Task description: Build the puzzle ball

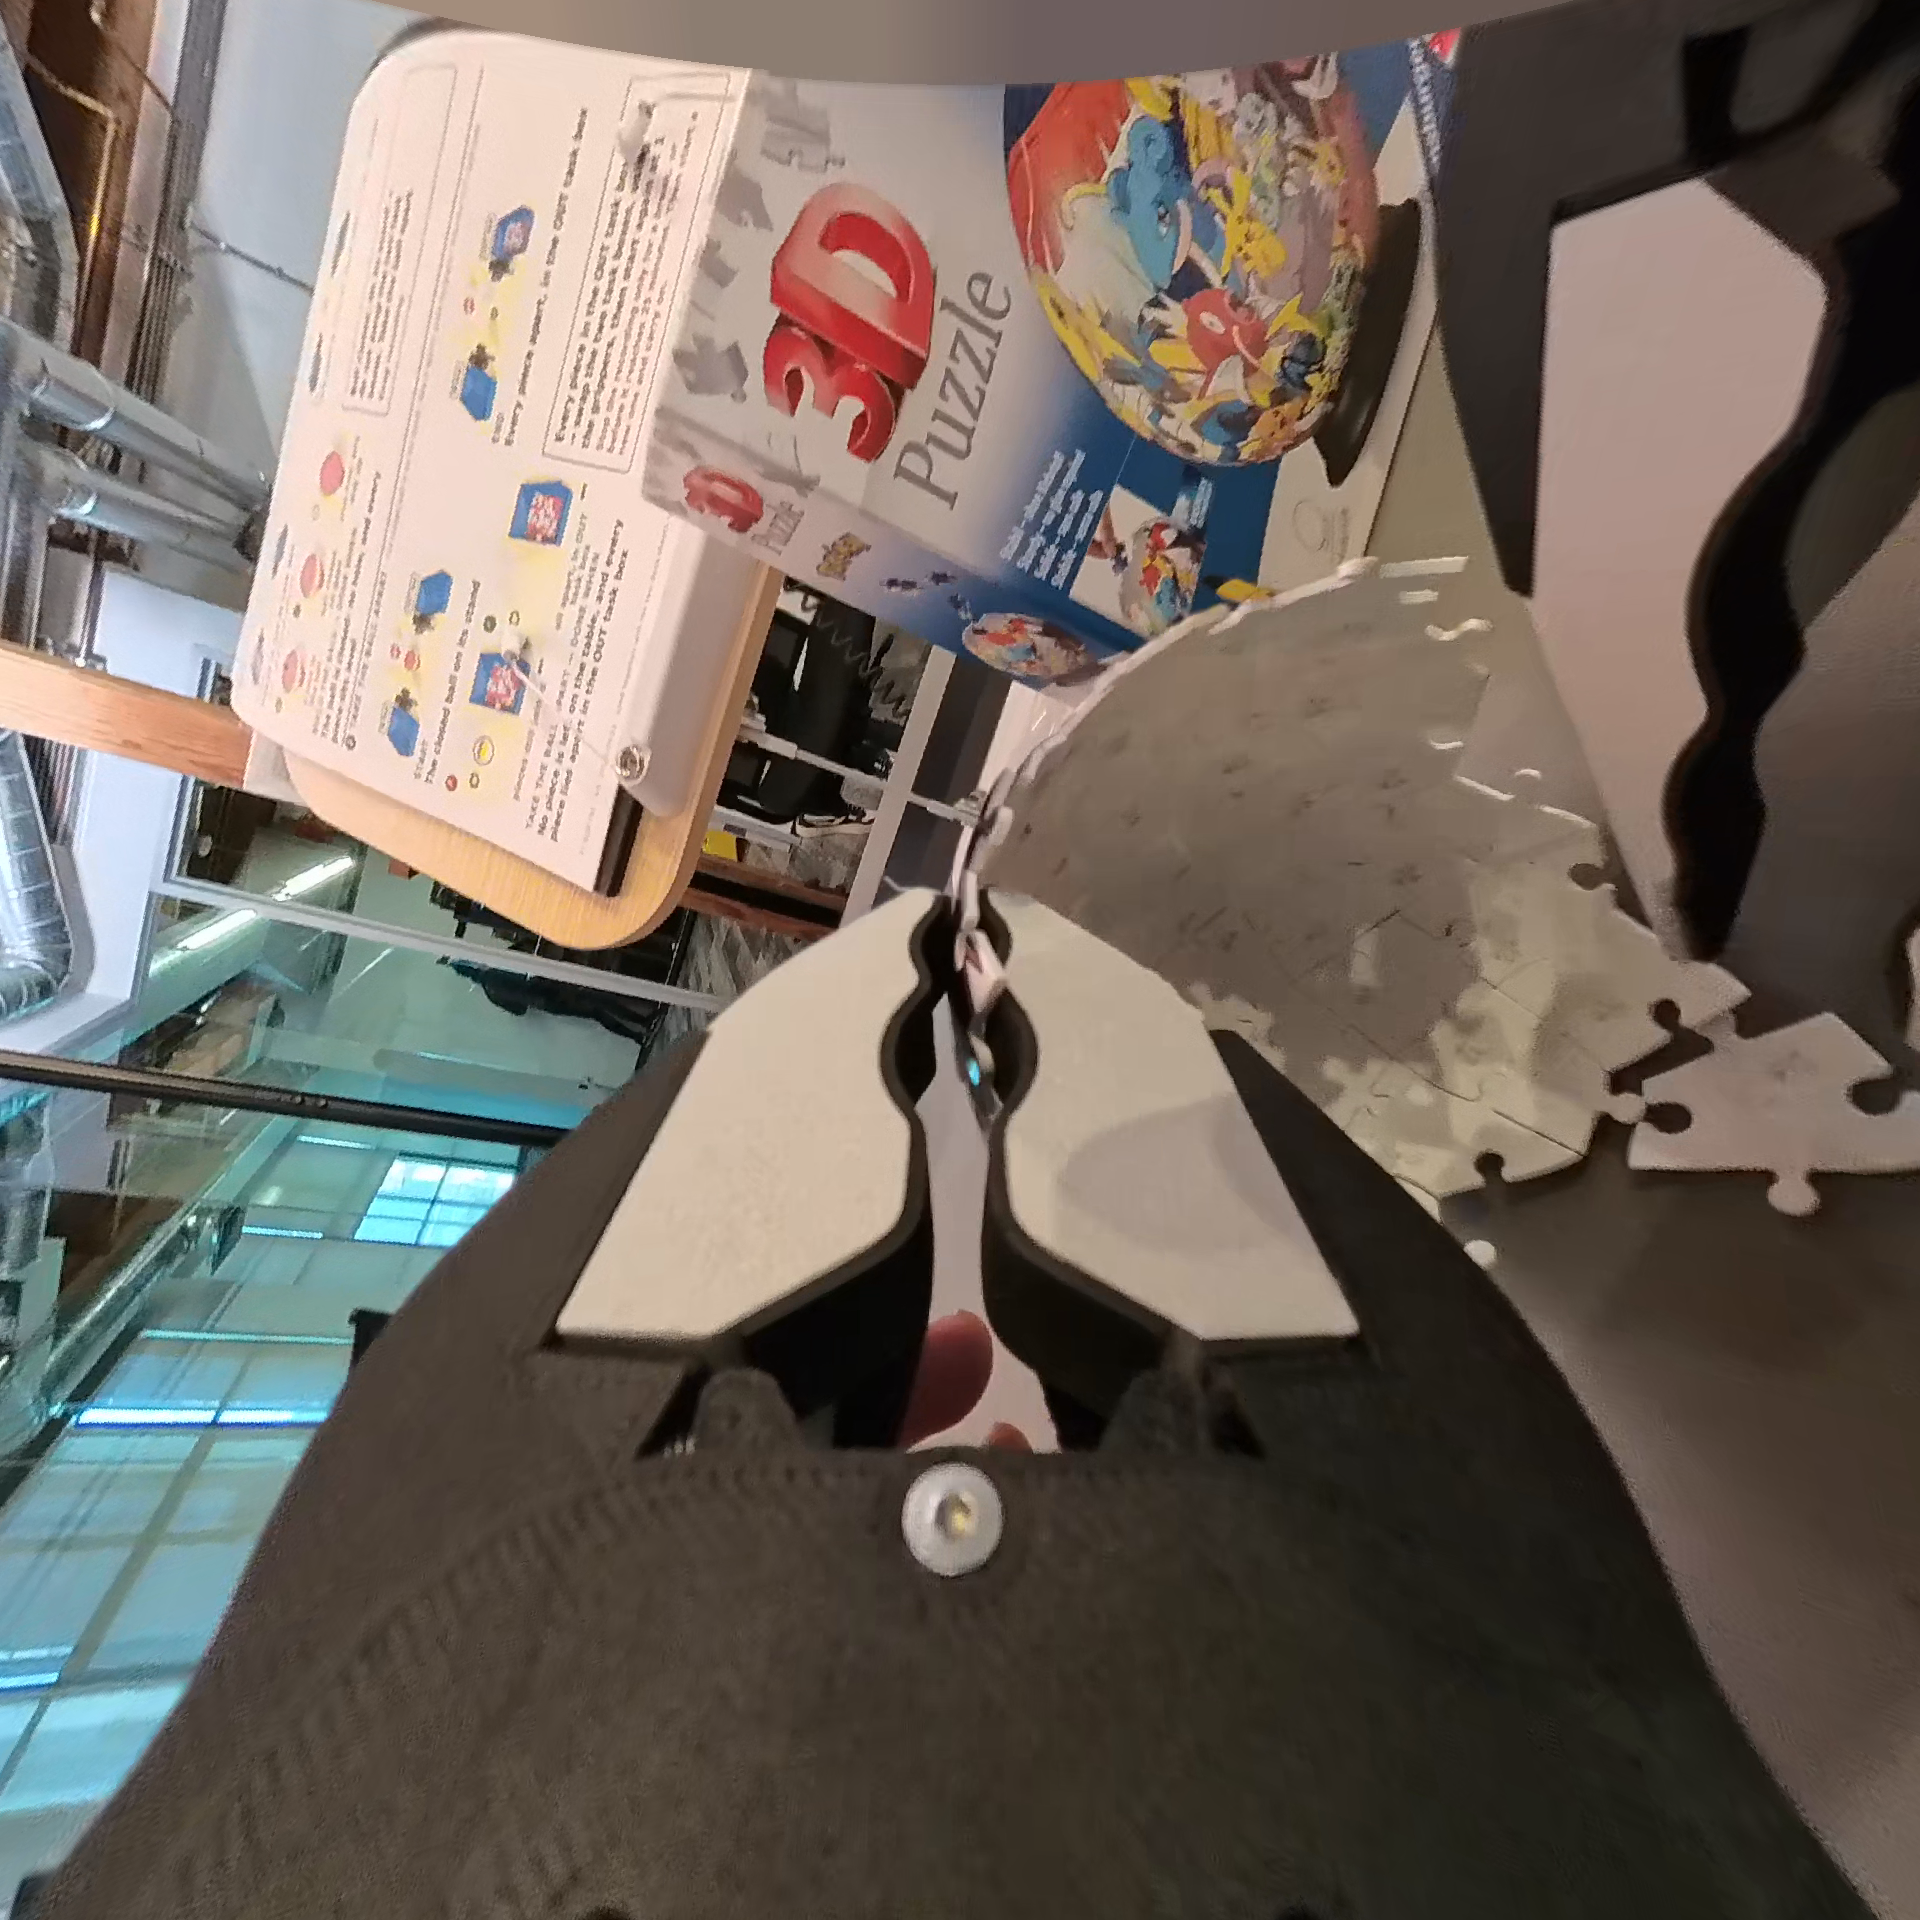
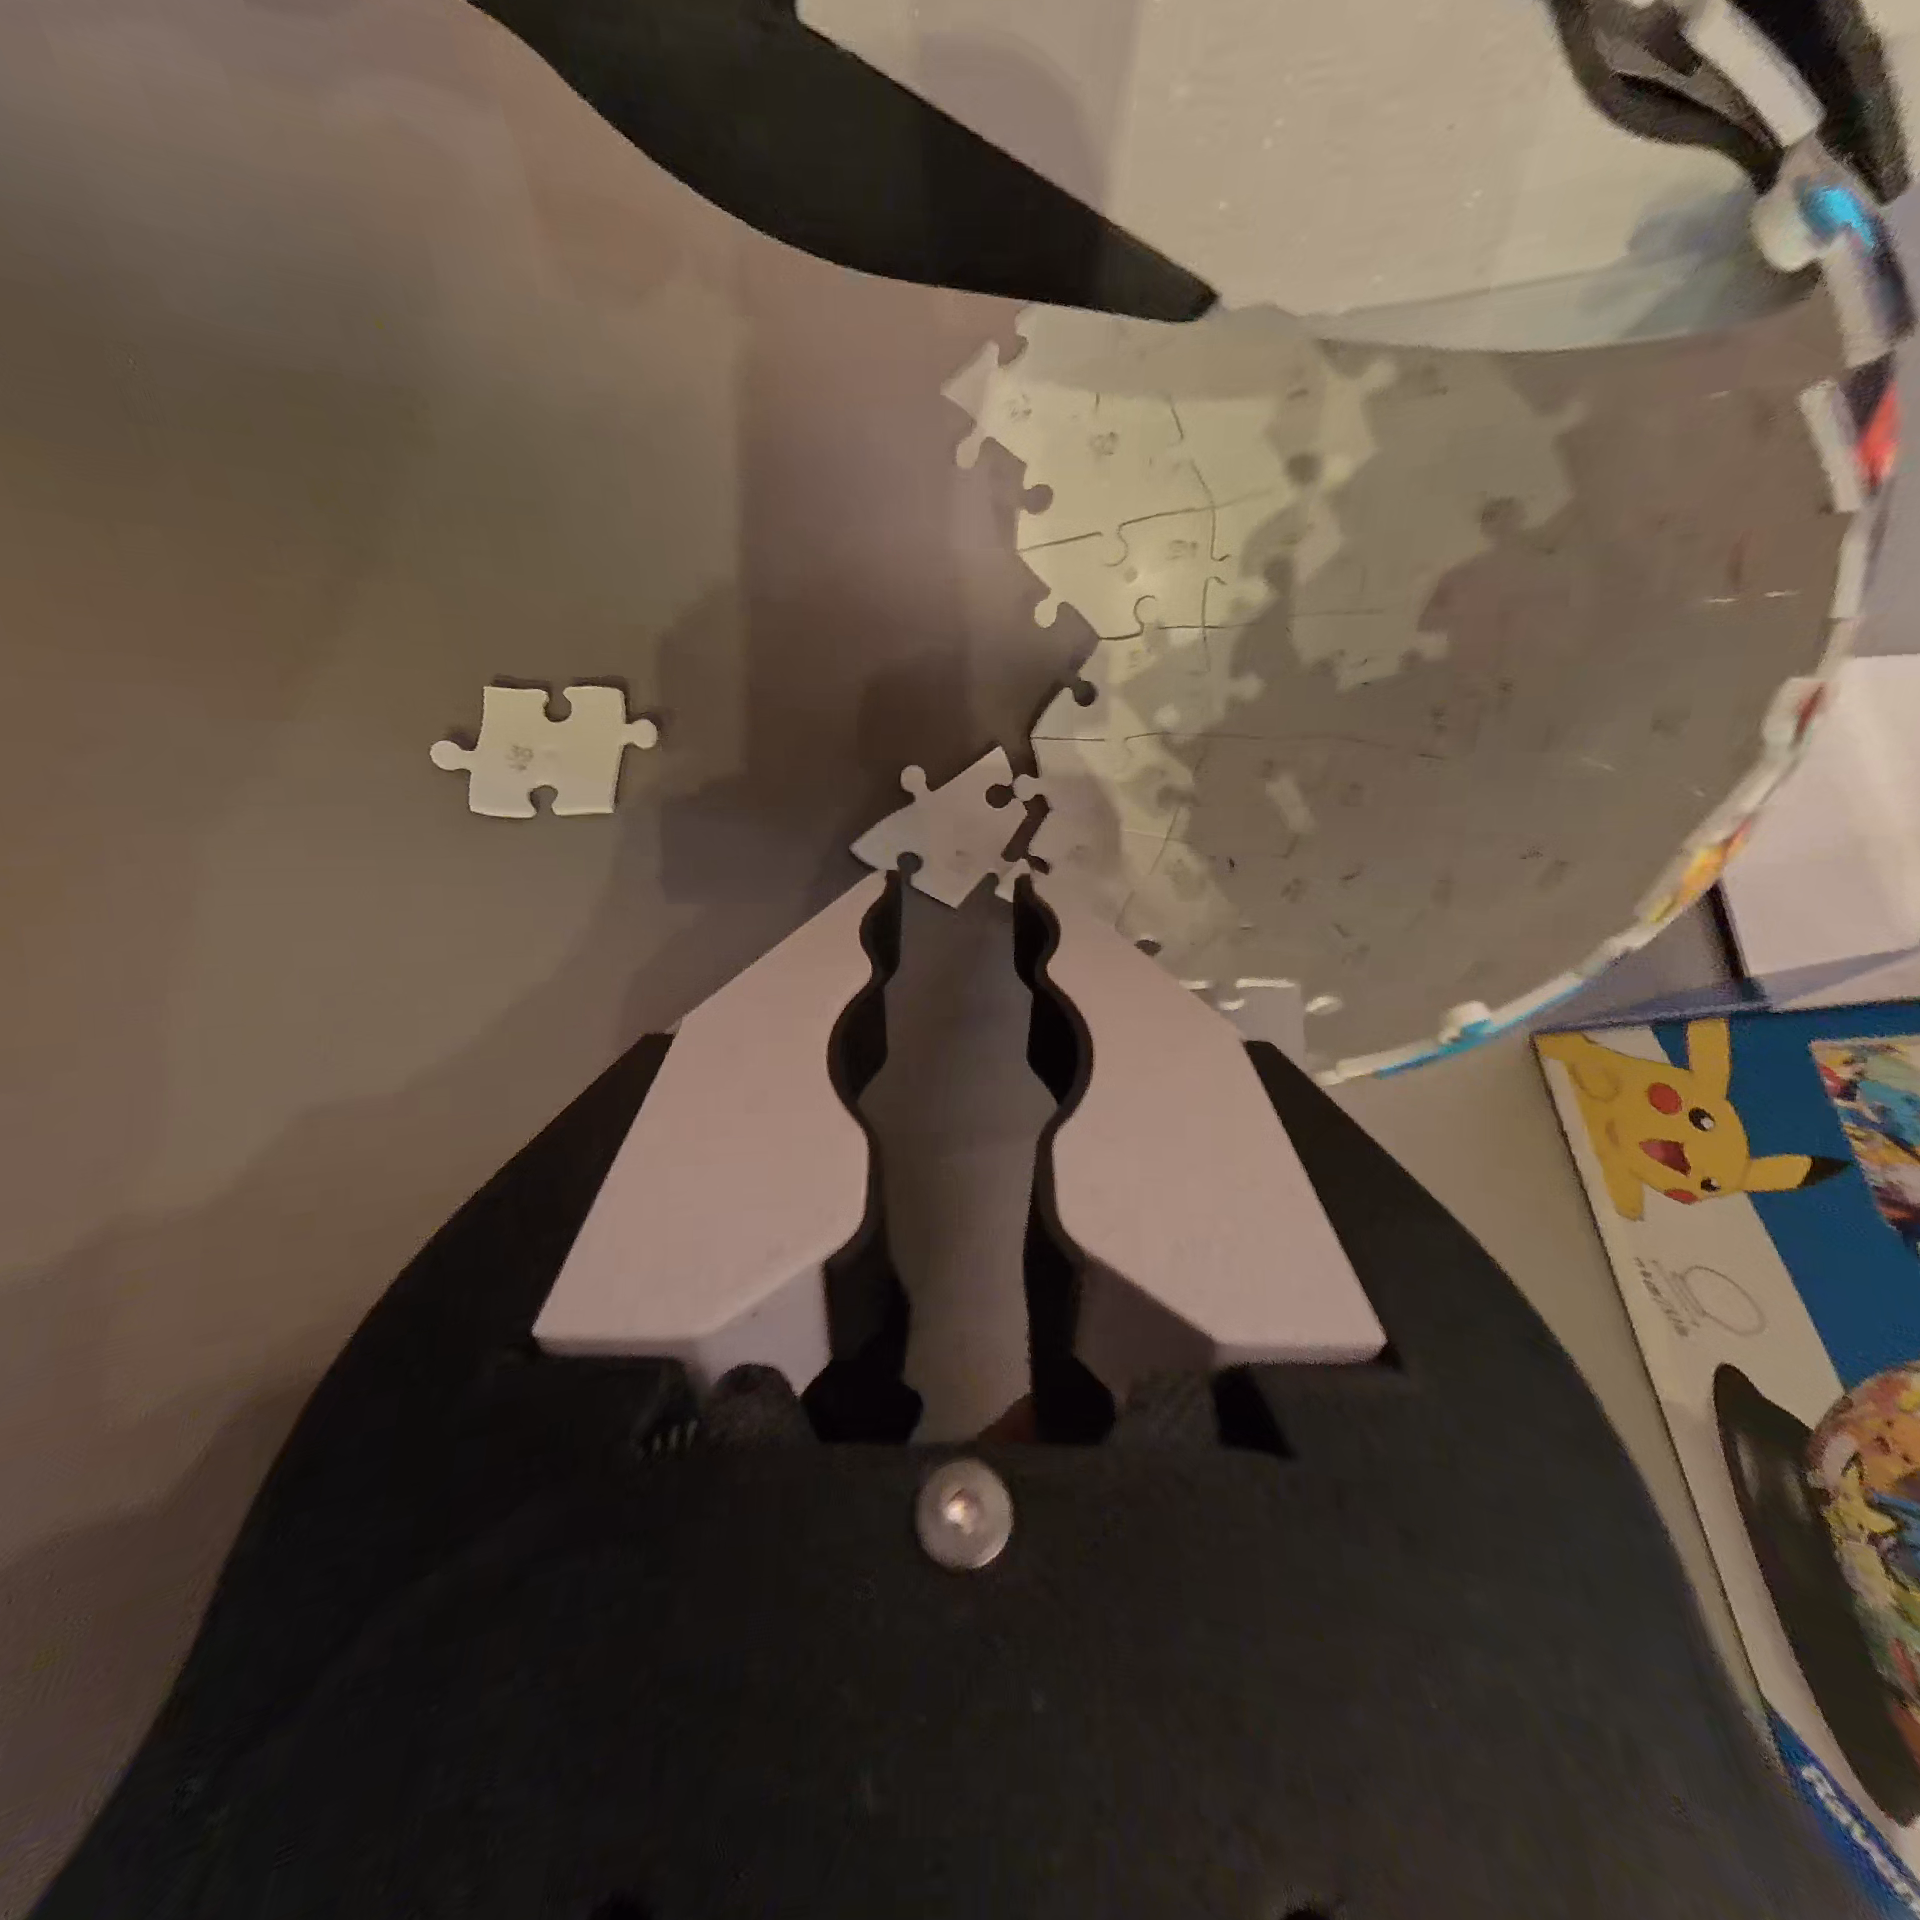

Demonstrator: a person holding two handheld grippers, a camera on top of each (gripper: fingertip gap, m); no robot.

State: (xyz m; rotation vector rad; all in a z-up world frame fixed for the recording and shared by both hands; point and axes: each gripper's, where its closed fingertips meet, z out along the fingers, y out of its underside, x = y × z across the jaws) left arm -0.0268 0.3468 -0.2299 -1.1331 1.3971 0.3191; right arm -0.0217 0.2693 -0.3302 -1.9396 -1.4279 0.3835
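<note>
Over on my left, my left claw is pinched tight on the rim of the half-built puzzle ball, clamping that thin edge so the curved shell stands steady, just over the grey table, with its open side turned to my other hand. I judge that is the whole point of the grip: a brace for pushing pieces in. The shell is smooth pale plastic inside, knobs and notches along its ragged edge, with printed colour showing only on the outer rim.

Farther left on the table lies a spare piece, flat, pale side up, well apart from the ball.

Moving right, my right claw is narrow, its tips meeting a loose piece just beside the shell's jagged gap; whether I am pinching it or only nudging it, I cannot tell. It sits tilted, not yet locked.

At the far right lies the glossy cardboard puzzle box, bright and colourful.
</note>
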